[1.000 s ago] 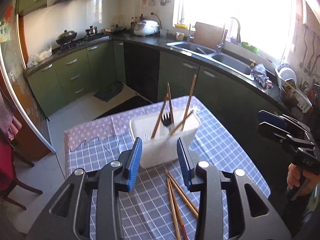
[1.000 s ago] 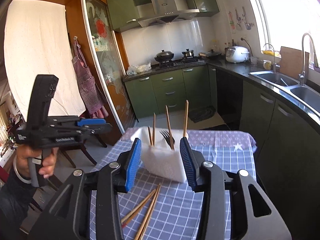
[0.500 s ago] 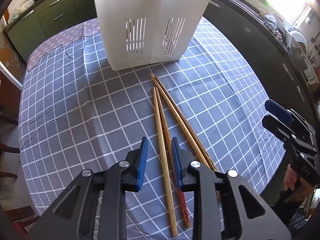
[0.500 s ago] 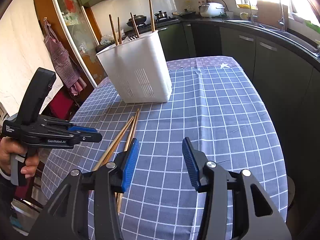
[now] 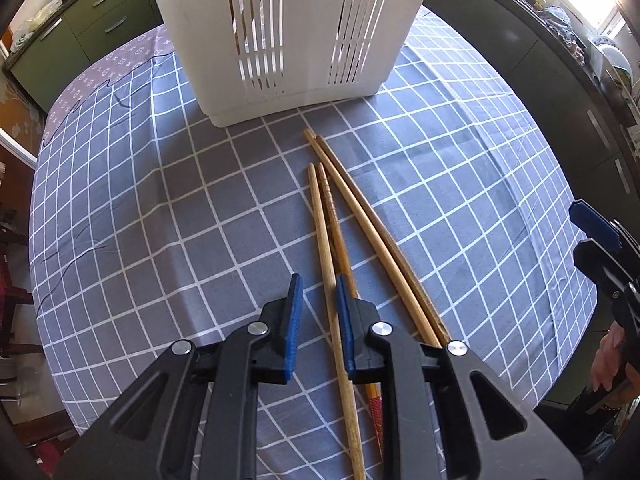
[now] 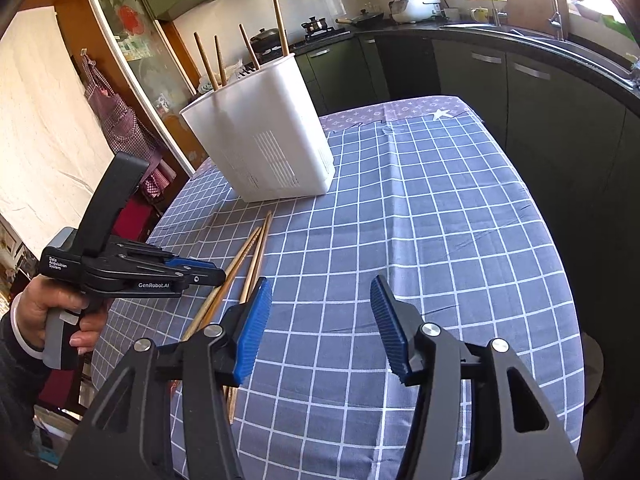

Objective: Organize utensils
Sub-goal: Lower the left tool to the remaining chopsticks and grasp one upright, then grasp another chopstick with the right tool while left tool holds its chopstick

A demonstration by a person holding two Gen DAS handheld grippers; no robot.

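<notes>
Several wooden chopsticks point(image 5: 332, 236) lie on the blue checked tablecloth in front of the white slotted utensil holder point(image 5: 288, 32). My left gripper point(image 5: 318, 292) is low over them, partly open, and its jaws straddle the leftmost chopstick point(image 5: 326, 264) without closing on it. In the right wrist view the holder point(image 6: 264, 136) stands upright with several chopsticks point(image 6: 280, 24) in it, and the loose chopsticks point(image 6: 248, 256) lie to its front left. My right gripper point(image 6: 320, 308) is open and empty above bare cloth, right of the left gripper point(image 6: 212, 276).
The table edge point(image 5: 576, 280) drops off at the right toward dark green cabinets point(image 6: 540, 92). A counter with a sink point(image 6: 532, 32) and a stove point(image 6: 320, 28) runs along the far wall. A chair and an apron point(image 6: 120, 120) stand to the left of the table.
My left gripper has dropped closer to the table and moved forward over the leftmost chopstick. My right gripper has edged nearer the table; its jaws stay wide.
</notes>
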